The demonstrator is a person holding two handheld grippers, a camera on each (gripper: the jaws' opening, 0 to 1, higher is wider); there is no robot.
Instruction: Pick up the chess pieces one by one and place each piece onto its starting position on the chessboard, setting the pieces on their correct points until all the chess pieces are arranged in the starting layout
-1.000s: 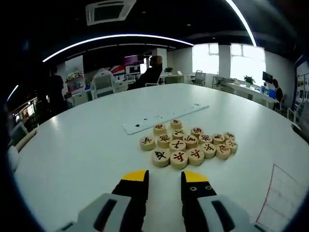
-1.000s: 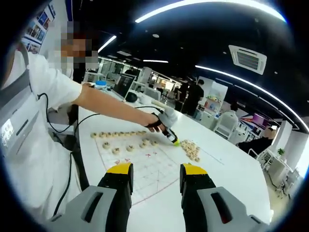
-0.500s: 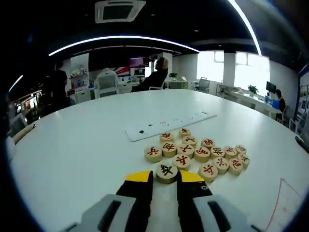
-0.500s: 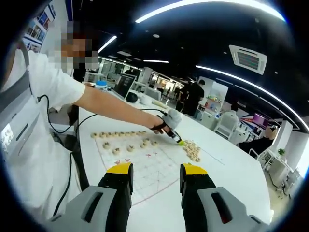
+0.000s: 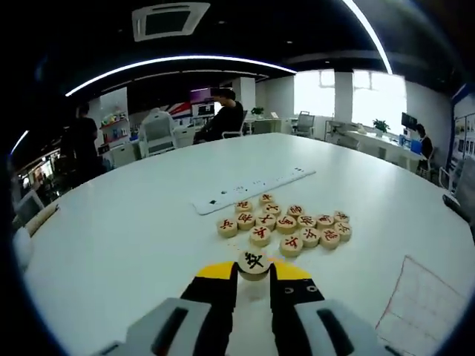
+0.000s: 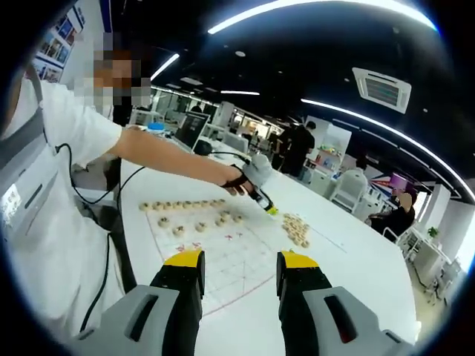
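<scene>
In the left gripper view my left gripper [image 5: 253, 273] is shut on a round wooden chess piece with a black character [image 5: 253, 262], held above the white table. Beyond it lies a cluster of several wooden pieces with red characters [image 5: 286, 225]. A corner of the chessboard sheet with red lines [image 5: 427, 304] shows at the lower right. In the right gripper view my right gripper [image 6: 240, 272] is open and empty above the chessboard sheet [image 6: 223, 259], where several pieces [image 6: 182, 208] stand in a row. The left gripper [image 6: 263, 199] hangs over the board's far edge near the loose pile [image 6: 295, 230].
A white power strip [image 5: 252, 189] lies behind the pile. The round white table [image 5: 126, 230] has bare room to the left. A person's arm [image 6: 171, 157] reaches across the board from the left. Chairs, desks and people are in the background.
My left gripper has lifted the black-character piece off the table and drawn back from the pile. The right gripper has held still.
</scene>
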